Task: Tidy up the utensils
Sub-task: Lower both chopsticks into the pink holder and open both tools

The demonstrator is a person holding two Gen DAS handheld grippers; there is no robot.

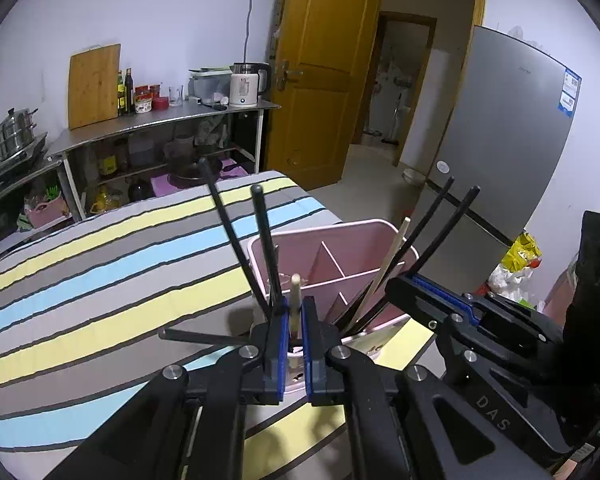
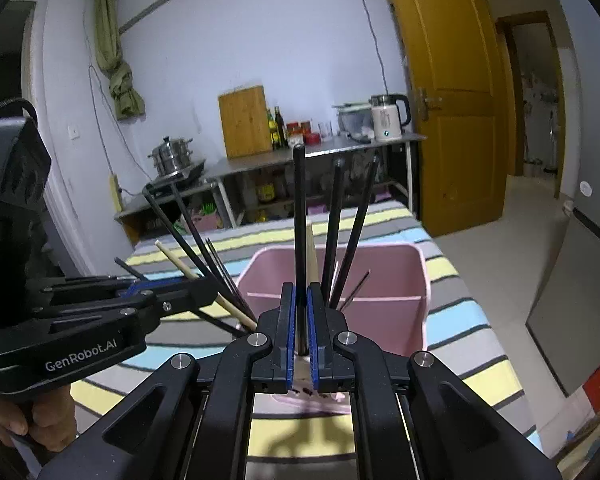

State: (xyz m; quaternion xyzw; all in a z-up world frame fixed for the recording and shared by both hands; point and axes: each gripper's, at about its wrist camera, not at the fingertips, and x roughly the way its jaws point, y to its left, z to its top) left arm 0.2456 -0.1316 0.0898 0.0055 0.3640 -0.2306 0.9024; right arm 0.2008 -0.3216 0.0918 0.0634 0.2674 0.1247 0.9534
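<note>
The left gripper (image 1: 295, 316) has its jaws closed on a bundle of chopsticks: a pale wooden chopstick (image 1: 295, 300) stands between the blue pads, and 2 black chopsticks (image 1: 265, 236) fan up and away just to its left. The right gripper (image 2: 301, 312) is likewise clamped tight, on 1 black chopstick (image 2: 299, 220) that rises straight up the middle of its view; a pale stick shows just behind it, though whether that one is also pinched cannot be told.

Both grippers hang over the near edge of the pink utensil holder (image 1: 364, 228), which stands on the striped tablecloth (image 1: 100, 264) near the table's corner.

The left wrist view looks down into the holder and shows its inner dividers (image 1: 334, 260) splitting it into compartments; the right wrist view shows only 1 cross wall. The left view also catches the grey refrigerator (image 1: 508, 132) and a yellow bag beyond the table. The right view alone shows a hand (image 2: 40, 420) gripping the left tool's handle, a knotted green curtain (image 2: 118, 76) on the wall, and 2 more black chopsticks (image 2: 350, 224) leaning up from the holder just right of the held stick. Both views share the steel counter with the white kettle (image 1: 246, 84).
</note>
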